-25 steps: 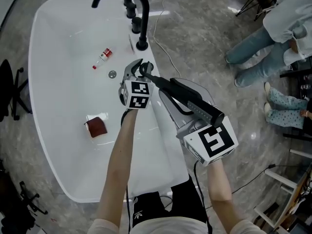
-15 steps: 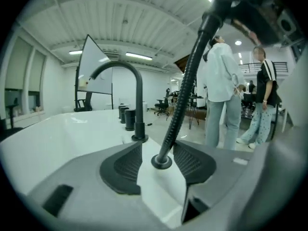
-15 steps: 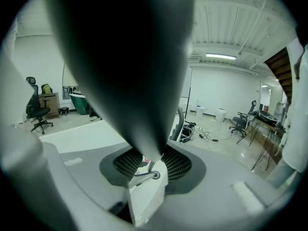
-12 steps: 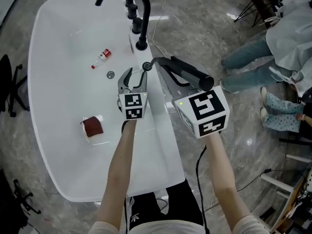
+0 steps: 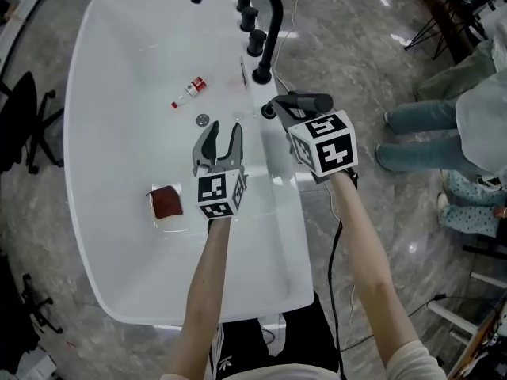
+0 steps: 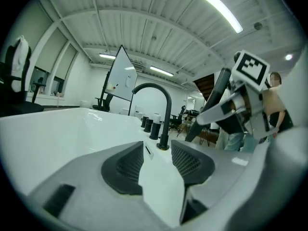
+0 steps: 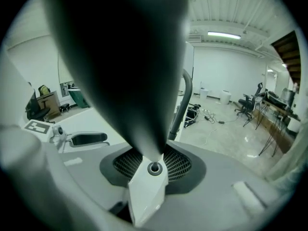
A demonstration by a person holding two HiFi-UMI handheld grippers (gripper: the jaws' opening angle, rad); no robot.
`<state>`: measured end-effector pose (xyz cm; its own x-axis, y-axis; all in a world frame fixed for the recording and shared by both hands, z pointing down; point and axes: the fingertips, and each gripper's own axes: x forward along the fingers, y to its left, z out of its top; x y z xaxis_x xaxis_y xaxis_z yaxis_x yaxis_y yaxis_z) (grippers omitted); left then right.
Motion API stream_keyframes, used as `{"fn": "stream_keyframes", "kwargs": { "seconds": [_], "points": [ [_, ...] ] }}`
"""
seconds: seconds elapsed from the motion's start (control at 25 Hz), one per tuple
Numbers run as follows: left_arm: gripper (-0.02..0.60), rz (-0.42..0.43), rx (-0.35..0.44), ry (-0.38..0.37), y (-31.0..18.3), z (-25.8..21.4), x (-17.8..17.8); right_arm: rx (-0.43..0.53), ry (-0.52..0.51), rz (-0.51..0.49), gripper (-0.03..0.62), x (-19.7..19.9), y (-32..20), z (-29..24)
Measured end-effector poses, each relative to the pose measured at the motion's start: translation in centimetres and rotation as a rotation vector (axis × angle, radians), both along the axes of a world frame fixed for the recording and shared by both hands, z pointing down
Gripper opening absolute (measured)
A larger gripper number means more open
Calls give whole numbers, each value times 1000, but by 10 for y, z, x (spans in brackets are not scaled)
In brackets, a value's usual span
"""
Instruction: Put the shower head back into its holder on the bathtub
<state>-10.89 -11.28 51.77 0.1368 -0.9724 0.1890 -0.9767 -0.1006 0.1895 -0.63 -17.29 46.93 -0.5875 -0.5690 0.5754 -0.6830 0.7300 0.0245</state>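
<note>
This looks less like a home bathroom than an office-like test hall: the white bathtub (image 5: 269,228) stands free on a polished stone floor (image 5: 372,77). Around it are a whiteboard (image 6: 120,78), office chairs (image 5: 24,125), loose cables (image 7: 202,112) and ceiling strip lights (image 6: 219,7).

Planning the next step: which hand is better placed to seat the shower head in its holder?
Right: the right tool is shut on the shower head near the holder; the left tool is empty, jaws closing.

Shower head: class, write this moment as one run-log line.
shower head: held by right claw, end at tub rim | left claw: closing, nothing between
</note>
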Motion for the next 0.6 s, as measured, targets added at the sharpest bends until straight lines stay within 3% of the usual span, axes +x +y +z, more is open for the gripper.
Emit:
{"fn": "stream_keyframes", "kwargs": {
  "seconds": [0.32,0.6],
  "points": [
    [176,21,-11,8,-8,3,0,-112,7,117,140,-9,-14,76],
    [176,52,-30,25,-4,11,13,-132,-1,163,140,-23,-27,95]
  ]
}}
